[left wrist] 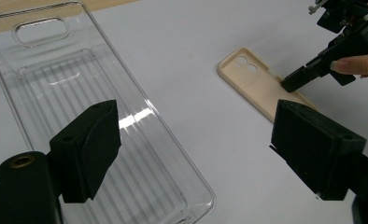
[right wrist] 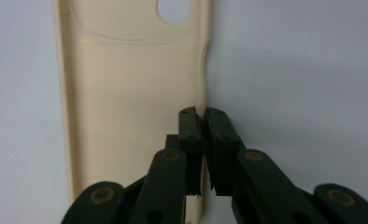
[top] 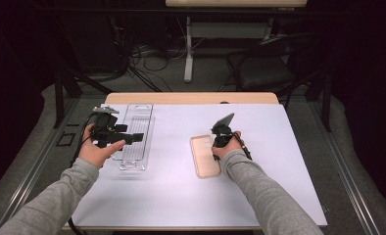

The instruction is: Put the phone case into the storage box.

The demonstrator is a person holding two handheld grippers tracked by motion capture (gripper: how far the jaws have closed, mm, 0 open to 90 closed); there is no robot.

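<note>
Beige phone case point(top: 205, 156) is lying flat, hollow side up, on the white surface point(top: 259, 191), toward the person's right. The right tongs point(right wrist: 204, 114) are pinching its long side wall, one jaw inside the shell and one outside, clenched on that rim partway along its length; in the left gripper view the same tongs point(left wrist: 290, 84) are meeting the case point(left wrist: 259, 84) at its edge. Well apart to the left, a clear plastic tray point(top: 134, 134) is resting on the surface, and the left tongs point(left wrist: 196, 149) are hovering above its near end, jaws spread wide and holding nothing. Grey sleeves are reaching in from below.
</note>
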